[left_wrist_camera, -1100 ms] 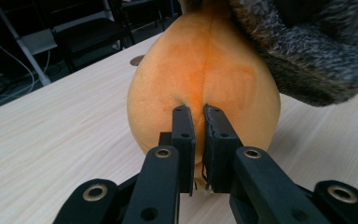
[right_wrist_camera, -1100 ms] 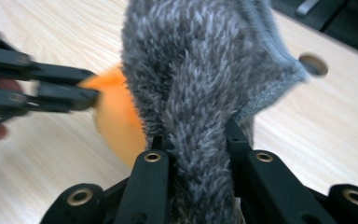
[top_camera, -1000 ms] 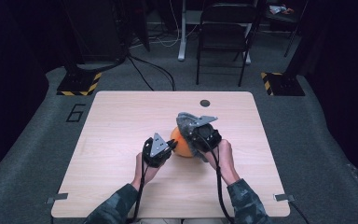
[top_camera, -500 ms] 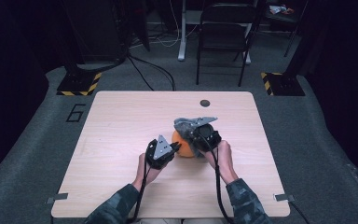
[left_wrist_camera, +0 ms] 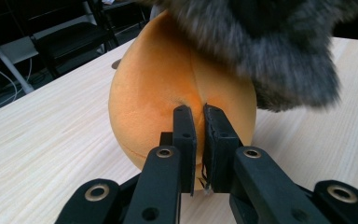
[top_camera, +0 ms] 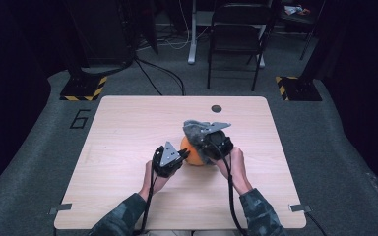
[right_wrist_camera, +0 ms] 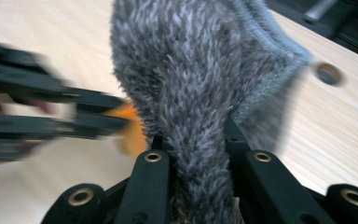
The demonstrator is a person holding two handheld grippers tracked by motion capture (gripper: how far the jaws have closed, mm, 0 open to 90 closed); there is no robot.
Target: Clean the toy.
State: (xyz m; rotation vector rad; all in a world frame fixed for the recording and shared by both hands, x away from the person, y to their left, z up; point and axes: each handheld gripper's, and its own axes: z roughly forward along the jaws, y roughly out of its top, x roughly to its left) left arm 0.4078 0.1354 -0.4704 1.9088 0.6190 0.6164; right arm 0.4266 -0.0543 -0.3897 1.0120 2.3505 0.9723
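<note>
An orange plush ball (top_camera: 192,156) lies near the middle of the table (top_camera: 128,128). A grey fuzzy cloth (top_camera: 195,130) is draped over its top and right side. My left gripper (top_camera: 181,156) comes from the left, and its jaws are shut on a pinch of the ball's orange fabric (left_wrist_camera: 154,84) at the seam, left gripper (left_wrist_camera: 199,112). My right gripper (top_camera: 203,142) is shut on a thick fold of the grey cloth (right_wrist_camera: 191,70), which bulges up between its jaws, right gripper (right_wrist_camera: 193,135). The cloth (left_wrist_camera: 270,46) hangs over the ball. The left gripper (right_wrist_camera: 116,112) appears blurred beside a sliver of the orange ball (right_wrist_camera: 130,126).
A small round dark hole (top_camera: 216,108) sits in the tabletop near the far edge. A black folding chair (top_camera: 236,39) and stands with striped bases (top_camera: 83,88) are on the carpet beyond the table. Bare wood lies left of the ball.
</note>
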